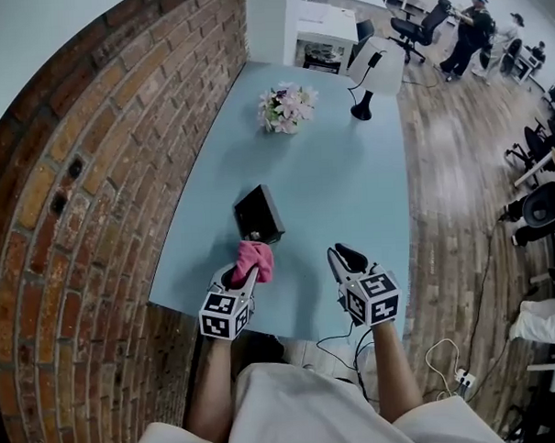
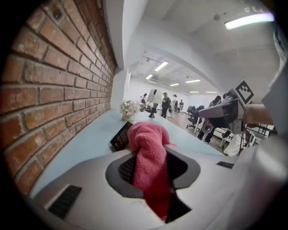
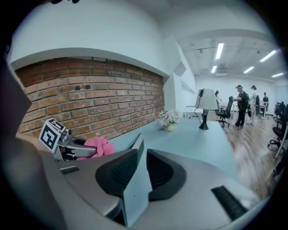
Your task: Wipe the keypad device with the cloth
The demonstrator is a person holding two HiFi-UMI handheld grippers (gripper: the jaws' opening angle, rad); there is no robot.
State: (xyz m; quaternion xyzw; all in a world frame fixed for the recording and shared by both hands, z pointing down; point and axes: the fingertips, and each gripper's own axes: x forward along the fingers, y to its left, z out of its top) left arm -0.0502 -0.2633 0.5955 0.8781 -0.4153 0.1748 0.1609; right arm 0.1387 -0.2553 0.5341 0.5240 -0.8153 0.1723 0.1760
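The black keypad device (image 1: pixel 259 214) lies near the left front of the pale blue table (image 1: pixel 340 176), tilted up at its back. My left gripper (image 1: pixel 248 273) is shut on a bunched pink cloth (image 1: pixel 254 259), which hangs just in front of the device, close to its near edge. In the left gripper view the cloth (image 2: pixel 148 143) fills the jaws of the left gripper (image 2: pixel 150 158), with the device (image 2: pixel 120 137) just beyond. My right gripper (image 1: pixel 346 256) hovers to the right of the device, jaws nearly together with nothing between them (image 3: pixel 138 168).
A brick wall (image 1: pixel 92 178) runs along the table's left side. A pot of flowers (image 1: pixel 286 108) and a white desk lamp (image 1: pixel 374 69) stand at the far end. The table's front edge (image 1: pixel 282 319) is just under my grippers. People and office chairs are far back right.
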